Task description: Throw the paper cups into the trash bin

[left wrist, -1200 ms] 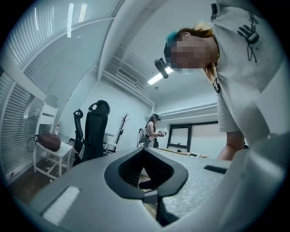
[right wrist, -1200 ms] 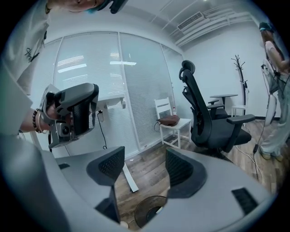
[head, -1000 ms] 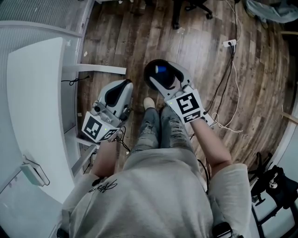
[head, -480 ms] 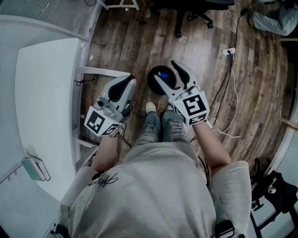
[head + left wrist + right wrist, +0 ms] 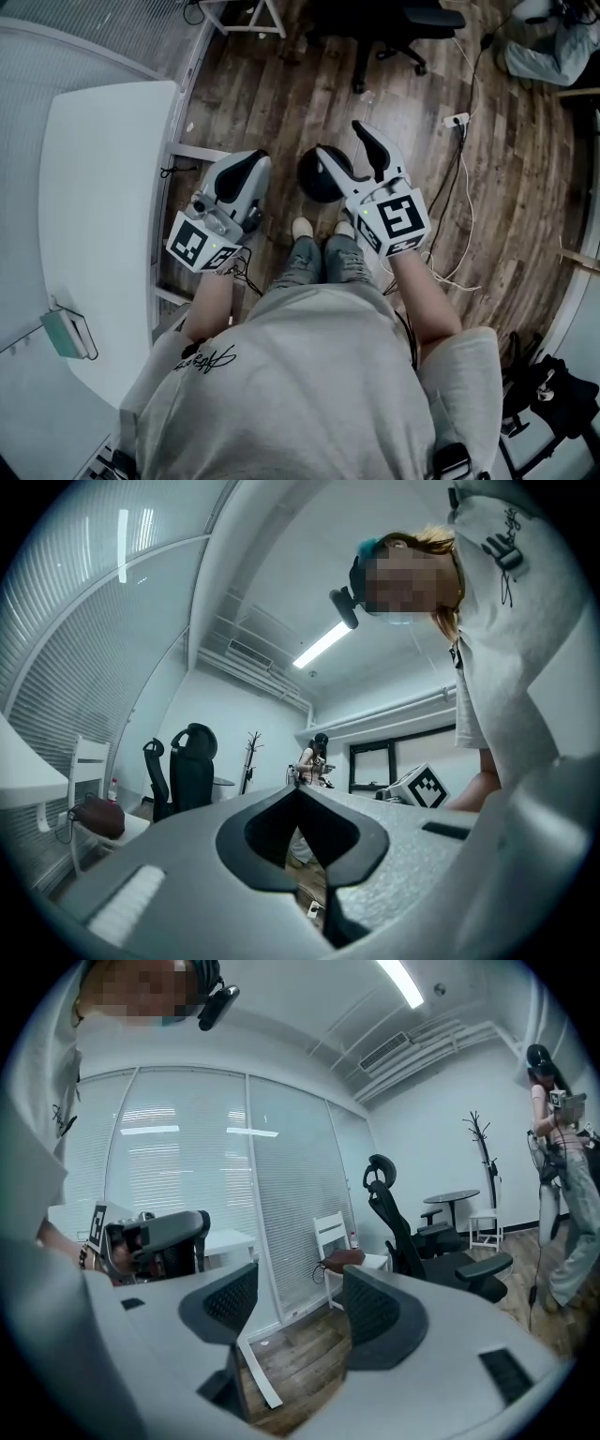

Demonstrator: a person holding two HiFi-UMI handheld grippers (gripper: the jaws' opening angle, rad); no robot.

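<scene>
While trash bin (image 5: 311, 184) stands upright, mouth up | left tongs (image 5: 249, 161) closed | right tongs (image 5: 345, 143) apart, empty

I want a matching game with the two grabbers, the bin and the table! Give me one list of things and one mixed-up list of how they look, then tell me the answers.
Things:
1. left gripper
2. right gripper
3. trash bin
4. table

How they look:
A. white, on the person's left side
B. jaws apart, nothing between them
C. jaws closed together
D. black and round, on the wooden floor just ahead of the feet

Right pairs: 1-C, 2-B, 3-D, 4-A
</scene>
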